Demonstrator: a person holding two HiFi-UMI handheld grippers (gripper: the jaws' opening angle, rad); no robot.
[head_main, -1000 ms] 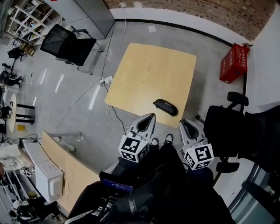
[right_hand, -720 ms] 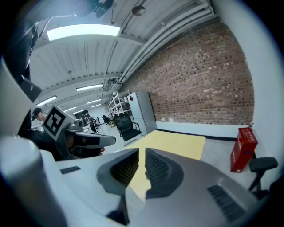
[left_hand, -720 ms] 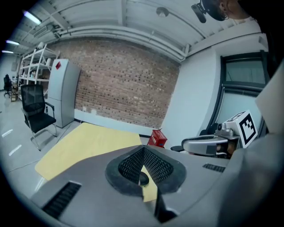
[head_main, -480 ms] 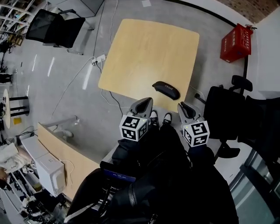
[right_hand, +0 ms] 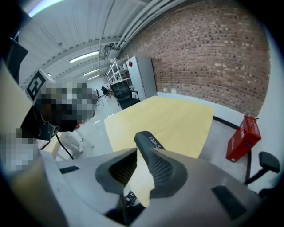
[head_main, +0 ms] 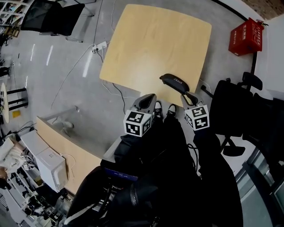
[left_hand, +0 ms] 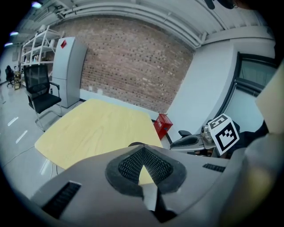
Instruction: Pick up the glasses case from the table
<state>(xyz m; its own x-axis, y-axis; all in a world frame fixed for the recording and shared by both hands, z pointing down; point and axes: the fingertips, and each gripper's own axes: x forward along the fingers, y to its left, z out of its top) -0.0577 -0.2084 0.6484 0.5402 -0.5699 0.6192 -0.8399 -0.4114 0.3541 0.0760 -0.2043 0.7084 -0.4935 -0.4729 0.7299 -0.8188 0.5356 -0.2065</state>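
Note:
The black glasses case [head_main: 173, 81] lies near the front right edge of the light wooden table [head_main: 146, 44]. My right gripper [head_main: 186, 95] hangs just short of the case's near end. In the right gripper view the case [right_hand: 144, 139] shows beyond the narrow gap of the right gripper [right_hand: 142, 154]. Its jaws are opening and nothing is between them. My left gripper [head_main: 148, 98] is at the table's front edge, left of the case. In the left gripper view the tips of the left gripper [left_hand: 142, 150] meet on nothing, and they hide most of the case [left_hand: 135, 144].
A red crate [head_main: 247, 36] stands on the floor beyond the table's right side. A black office chair [head_main: 231, 114] is close on the right, another chair [head_main: 49, 13] at far left. A power strip [head_main: 100, 45] and cables lie left of the table. A wooden desk [head_main: 66, 153] is lower left.
Both grippers have moved down and forward toward the table's front edge. The right gripper now sits right at the case's near end. The head view has tilted further down.

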